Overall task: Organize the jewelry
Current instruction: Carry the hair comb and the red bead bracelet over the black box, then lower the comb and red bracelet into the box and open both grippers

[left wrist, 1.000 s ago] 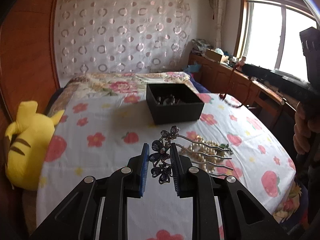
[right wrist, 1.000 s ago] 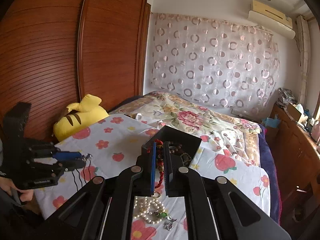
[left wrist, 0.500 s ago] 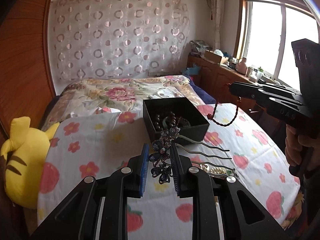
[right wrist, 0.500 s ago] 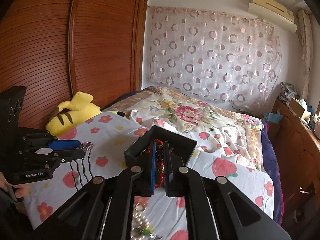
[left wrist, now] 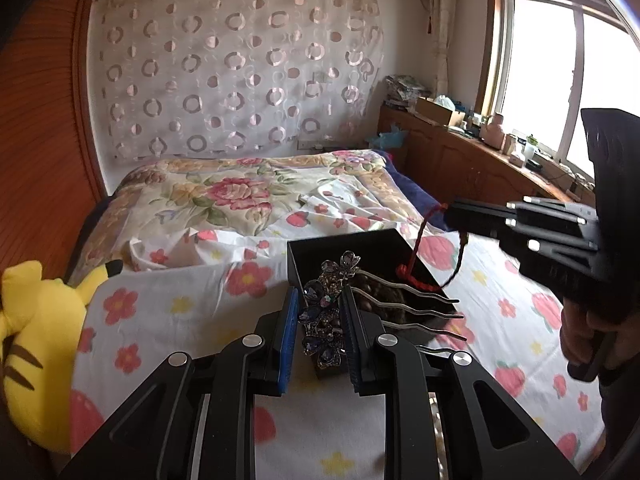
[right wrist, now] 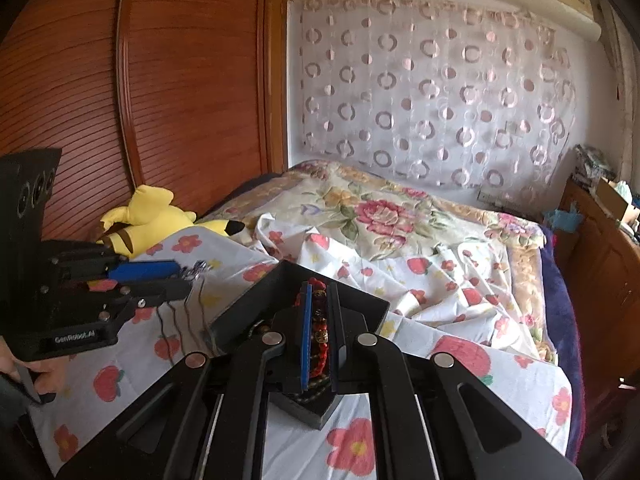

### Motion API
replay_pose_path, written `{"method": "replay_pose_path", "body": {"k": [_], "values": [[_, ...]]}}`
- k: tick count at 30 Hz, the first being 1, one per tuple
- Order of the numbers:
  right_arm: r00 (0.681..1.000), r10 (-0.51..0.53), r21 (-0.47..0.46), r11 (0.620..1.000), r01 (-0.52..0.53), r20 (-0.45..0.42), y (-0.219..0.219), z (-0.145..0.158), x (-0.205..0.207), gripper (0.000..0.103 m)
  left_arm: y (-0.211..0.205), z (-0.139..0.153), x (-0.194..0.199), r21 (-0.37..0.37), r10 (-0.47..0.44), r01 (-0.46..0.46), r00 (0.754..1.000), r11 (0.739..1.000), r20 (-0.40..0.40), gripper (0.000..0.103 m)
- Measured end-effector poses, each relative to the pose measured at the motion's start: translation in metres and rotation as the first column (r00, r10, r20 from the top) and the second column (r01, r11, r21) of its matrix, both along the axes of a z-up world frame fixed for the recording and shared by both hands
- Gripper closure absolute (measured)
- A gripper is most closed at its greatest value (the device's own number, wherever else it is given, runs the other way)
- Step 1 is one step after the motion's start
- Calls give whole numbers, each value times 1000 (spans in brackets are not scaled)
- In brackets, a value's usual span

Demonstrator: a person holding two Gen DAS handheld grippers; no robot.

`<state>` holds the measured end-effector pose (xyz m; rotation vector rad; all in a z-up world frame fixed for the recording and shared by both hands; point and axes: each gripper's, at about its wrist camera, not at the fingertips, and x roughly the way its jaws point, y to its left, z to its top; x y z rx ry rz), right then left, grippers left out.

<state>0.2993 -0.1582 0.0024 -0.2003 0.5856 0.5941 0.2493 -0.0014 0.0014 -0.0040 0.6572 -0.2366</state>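
The left hand-held gripper is clamped on the flowered head of a hair comb, whose wavy metal prongs stick out to the right over the near corner of the black box on the bed. The right hand-held gripper is clamped on a red beaded bracelet, which hangs in a loop above the box opening, as the left view shows. Dark beads already lie inside the box.

The step in hand looks like dropping both pieces into the box. To do it well, bring each piece fully over the opening before letting go. The comb needs the most care: its prongs reach past the box wall, so it should be turned or carried further in until the tips clear the rim, then lowered close to the beads and freed. The bracelet should sink until its loop rests inside, so it does not catch on the edge. Keep the two grippers apart over the small box.
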Motion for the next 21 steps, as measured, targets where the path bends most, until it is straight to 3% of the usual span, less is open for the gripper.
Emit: {"method": "replay_pose_path", "body": {"k": [10, 21], "values": [[999, 10, 7, 1000, -9, -43, 0, -15, 28, 95, -10, -8, 44, 14, -8, 9, 1000, 1000, -26, 83], [997, 21, 11, 1000, -20, -70, 4, -25, 38, 94, -15, -14, 62, 22, -10, 11, 999, 1000, -43, 83]]}}
